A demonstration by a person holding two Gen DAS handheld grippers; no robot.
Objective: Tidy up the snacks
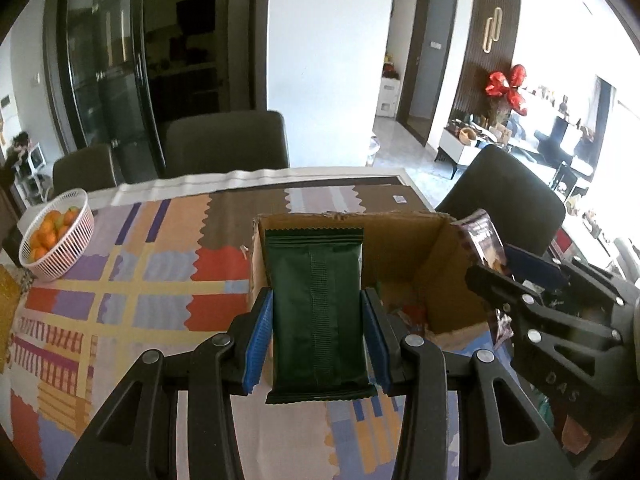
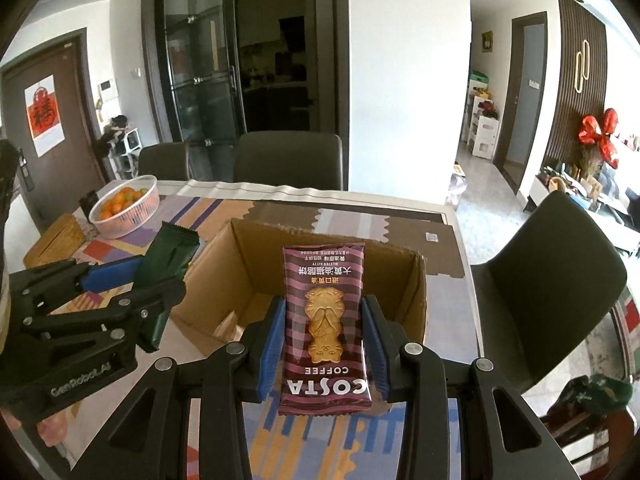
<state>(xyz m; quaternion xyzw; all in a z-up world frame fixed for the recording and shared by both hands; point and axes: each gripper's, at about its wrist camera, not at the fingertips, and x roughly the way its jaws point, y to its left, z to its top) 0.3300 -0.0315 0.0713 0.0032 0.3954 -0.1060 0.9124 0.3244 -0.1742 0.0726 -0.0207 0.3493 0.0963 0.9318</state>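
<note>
Tilting down, both tongs clamping packets above box

Each tool was built of black plastic linkages joined by round silver rivets, with ribbed blue pads; the left tool was marked "GenRobot.AI", the right tool "DAS"

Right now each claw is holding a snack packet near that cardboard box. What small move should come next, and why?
Probably carry both a little forward over the cardboard box. The left claw grips a dark green packet, the right claw a striped biscuit packet, both held in the air just short of the open box.
</note>
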